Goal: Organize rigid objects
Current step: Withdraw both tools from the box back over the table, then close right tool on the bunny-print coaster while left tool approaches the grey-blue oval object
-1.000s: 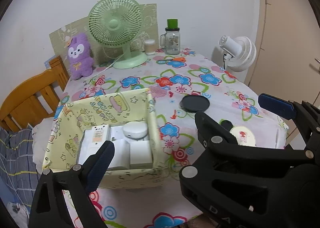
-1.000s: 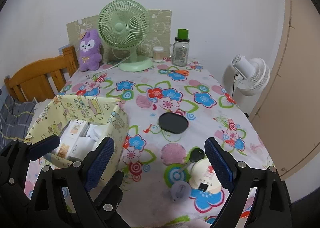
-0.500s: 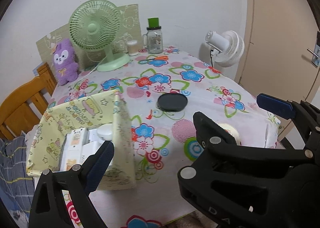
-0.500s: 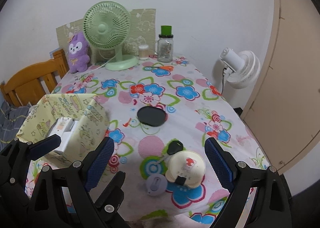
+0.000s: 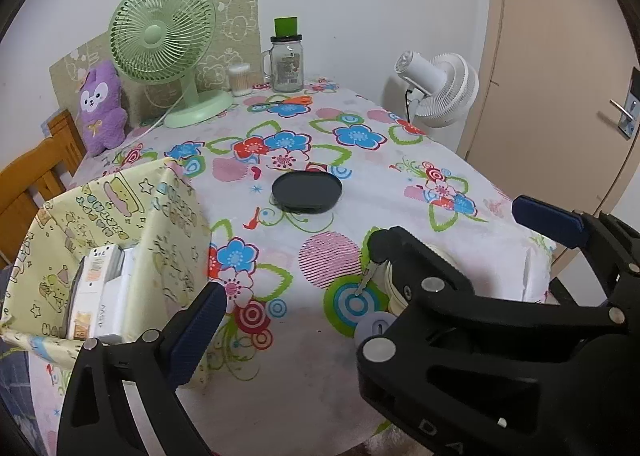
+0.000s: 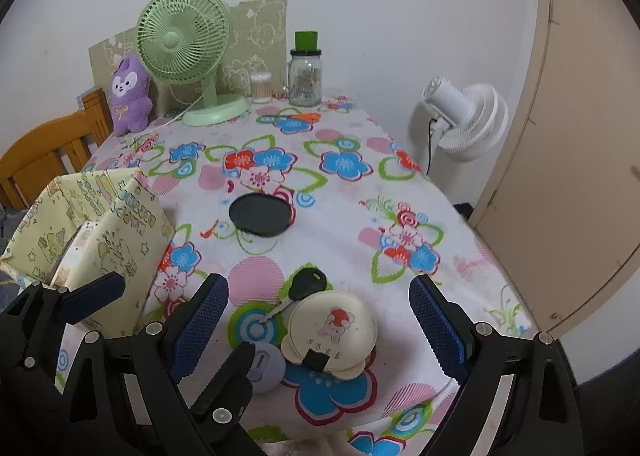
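Note:
A cream round case with a cartoon print lies near the table's front edge, between my right gripper's open fingers. A black-headed key and a small grey disc lie beside it. A black round lid lies mid-table. A yellow patterned fabric box at the left holds white boxes. My left gripper is open and empty; the right gripper's body hides most of the cream case in its view.
A green desk fan, purple plush, cotton-swab jar and glass jar with green lid stand at the back. A white floor fan and door are right; a wooden chair is left.
Both grippers have moved rightward and back, away from the fabric box. The cream case, key and grey disc now sit between the right gripper's fingers. Both stayed open.

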Demonstrator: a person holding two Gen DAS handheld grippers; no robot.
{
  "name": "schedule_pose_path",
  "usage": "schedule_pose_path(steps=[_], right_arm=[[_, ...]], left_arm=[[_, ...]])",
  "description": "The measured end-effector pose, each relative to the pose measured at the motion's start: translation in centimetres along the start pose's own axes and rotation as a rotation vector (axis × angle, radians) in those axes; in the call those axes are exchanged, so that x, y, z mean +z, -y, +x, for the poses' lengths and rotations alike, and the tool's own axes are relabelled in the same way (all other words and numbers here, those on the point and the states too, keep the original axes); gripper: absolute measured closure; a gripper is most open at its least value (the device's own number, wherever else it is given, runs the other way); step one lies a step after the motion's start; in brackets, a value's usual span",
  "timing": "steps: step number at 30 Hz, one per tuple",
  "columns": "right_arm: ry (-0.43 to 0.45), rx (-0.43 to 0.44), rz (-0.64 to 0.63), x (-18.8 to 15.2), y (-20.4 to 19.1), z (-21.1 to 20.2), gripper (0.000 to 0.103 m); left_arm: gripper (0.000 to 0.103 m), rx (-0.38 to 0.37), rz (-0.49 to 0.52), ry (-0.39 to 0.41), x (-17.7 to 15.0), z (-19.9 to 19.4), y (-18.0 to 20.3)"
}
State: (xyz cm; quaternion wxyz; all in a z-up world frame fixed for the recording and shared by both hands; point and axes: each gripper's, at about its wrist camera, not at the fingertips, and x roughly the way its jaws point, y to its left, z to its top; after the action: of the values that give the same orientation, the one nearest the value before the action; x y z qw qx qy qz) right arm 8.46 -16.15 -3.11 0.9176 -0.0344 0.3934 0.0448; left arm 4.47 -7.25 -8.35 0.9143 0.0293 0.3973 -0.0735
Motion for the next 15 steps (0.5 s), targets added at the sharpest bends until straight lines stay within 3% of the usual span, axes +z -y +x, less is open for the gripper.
schedule_pose_path(steps=[8, 15], right_arm=[[-0.006, 0.025, 0.042, -2.0, 1.0, 2.0, 0.009], [-0.016, 0.048, 0.039, -3.3, 1.5, 3.1, 0.009]], left_arm=[[0.003, 0.042, 0.039, 0.014, -1.4, 1.5, 1.0], [0.003, 0.016, 0.009, -0.032, -2.3, 3.2, 1.1]])
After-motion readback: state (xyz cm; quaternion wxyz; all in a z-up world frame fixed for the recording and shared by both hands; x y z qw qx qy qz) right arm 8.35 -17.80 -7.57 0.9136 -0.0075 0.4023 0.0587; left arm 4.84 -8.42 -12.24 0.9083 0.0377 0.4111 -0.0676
